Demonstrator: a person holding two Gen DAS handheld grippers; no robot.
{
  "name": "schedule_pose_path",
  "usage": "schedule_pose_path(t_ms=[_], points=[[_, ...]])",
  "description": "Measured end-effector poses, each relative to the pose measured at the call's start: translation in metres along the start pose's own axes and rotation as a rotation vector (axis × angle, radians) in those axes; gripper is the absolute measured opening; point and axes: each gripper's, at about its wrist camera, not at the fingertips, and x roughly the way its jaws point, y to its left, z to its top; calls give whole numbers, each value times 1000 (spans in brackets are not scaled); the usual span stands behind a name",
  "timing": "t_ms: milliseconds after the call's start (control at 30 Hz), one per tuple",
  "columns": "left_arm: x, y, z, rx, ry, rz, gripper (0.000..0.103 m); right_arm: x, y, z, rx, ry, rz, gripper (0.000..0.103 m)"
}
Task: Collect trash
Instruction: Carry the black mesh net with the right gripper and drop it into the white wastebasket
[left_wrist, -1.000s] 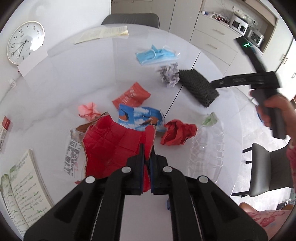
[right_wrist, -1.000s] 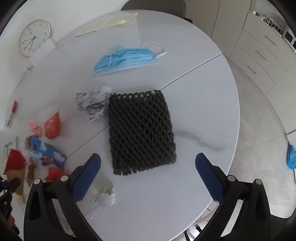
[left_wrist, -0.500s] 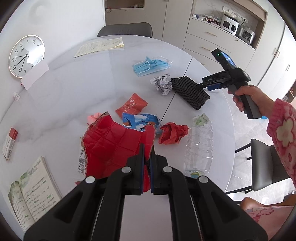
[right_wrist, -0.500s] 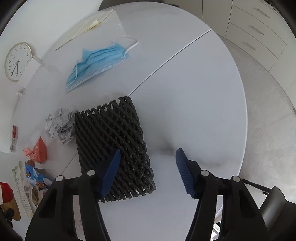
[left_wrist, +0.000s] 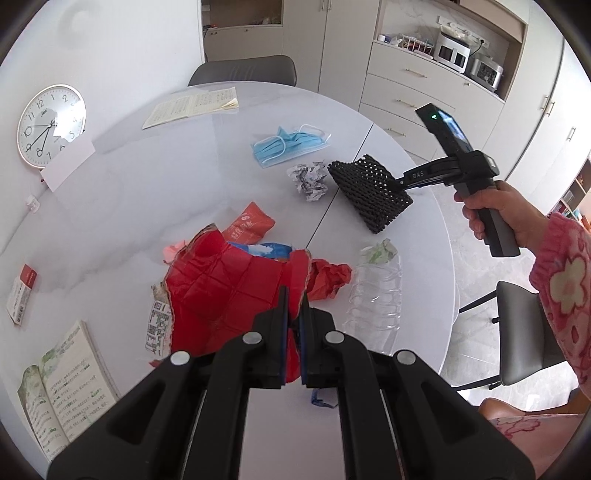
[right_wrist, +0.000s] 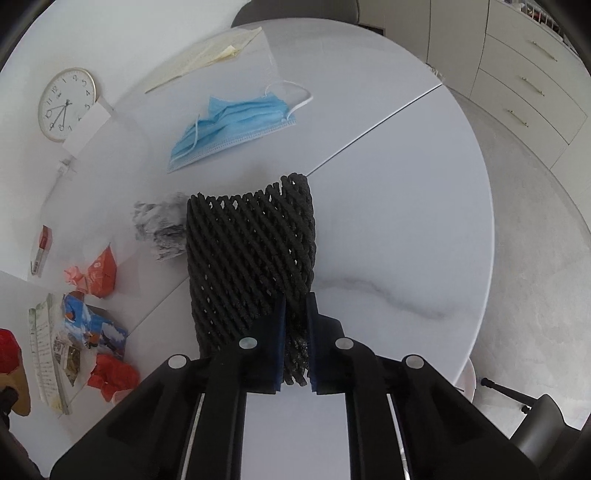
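Observation:
My left gripper (left_wrist: 292, 295) is shut on a large red creased wrapper (left_wrist: 229, 291) and holds it above the round white table (left_wrist: 147, 192). My right gripper (right_wrist: 295, 302) is shut on a black foam net sleeve (right_wrist: 251, 254), lifted off the table; the sleeve also shows in the left wrist view (left_wrist: 369, 192), pinched by the right gripper (left_wrist: 400, 184). Loose trash lies on the table: a blue face mask (right_wrist: 232, 125), a crumpled grey paper ball (right_wrist: 159, 229), an orange packet (left_wrist: 251, 225), a red crumpled paper (left_wrist: 328, 280), a blue printed wrapper (right_wrist: 92, 328) and a clear crushed bottle (left_wrist: 376, 291).
A wall clock (left_wrist: 48, 125) leans at the table's far left. An open booklet (left_wrist: 62, 384), a small red-white box (left_wrist: 22, 295) and a notepad (left_wrist: 192, 107) lie on the table. Chairs (left_wrist: 524, 332) stand around it, and drawers (left_wrist: 417, 96) line the back wall.
My right gripper came down over the black net sleeve, closed on its edge and lifted it. My left gripper rose with the red wrapper still pinched.

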Motion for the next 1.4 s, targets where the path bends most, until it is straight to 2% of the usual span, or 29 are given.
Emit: schedule_pose_path(t_ms=[133,233,367,433,533,667,767,833,867,900,967,1067,1200,1400], points=[[-5,-21,10,31,-21,-23,5,-52,-15,-16,21,-79,-8,11],[-7,-42,20,56,-41,-49,5,-97,-39,-43,56,-126,-38,11],[-4,-78,33,103,-52,-99,5,-119,-76,-81,114,-117,-140,14],[-1,-98,39,128,-49,-127,5,-109,-101,-105,167,-71,-174,14],[5,-130,47,173,-39,-168,5,-71,-135,-139,224,21,-215,14],[16,-167,56,231,-15,-204,5,1,-168,-165,276,139,-193,14],[31,-196,61,271,16,-231,5,49,-181,-176,268,205,-208,15],[40,-214,62,289,32,-243,5,76,-186,-184,256,247,-200,31],[47,-224,64,298,46,-255,5,83,-190,-188,258,262,-197,53],[52,-231,65,307,54,-262,5,88,-193,-191,263,264,-201,67],[62,-249,67,337,68,-269,5,85,-196,-195,276,252,-211,76],[78,-271,69,366,96,-284,5,65,-203,-199,312,210,-212,84],[101,-296,67,412,132,-309,5,12,-220,-205,346,110,-241,94],[149,-333,58,457,214,-328,5,-57,-235,-211,402,-5,-269,98]])
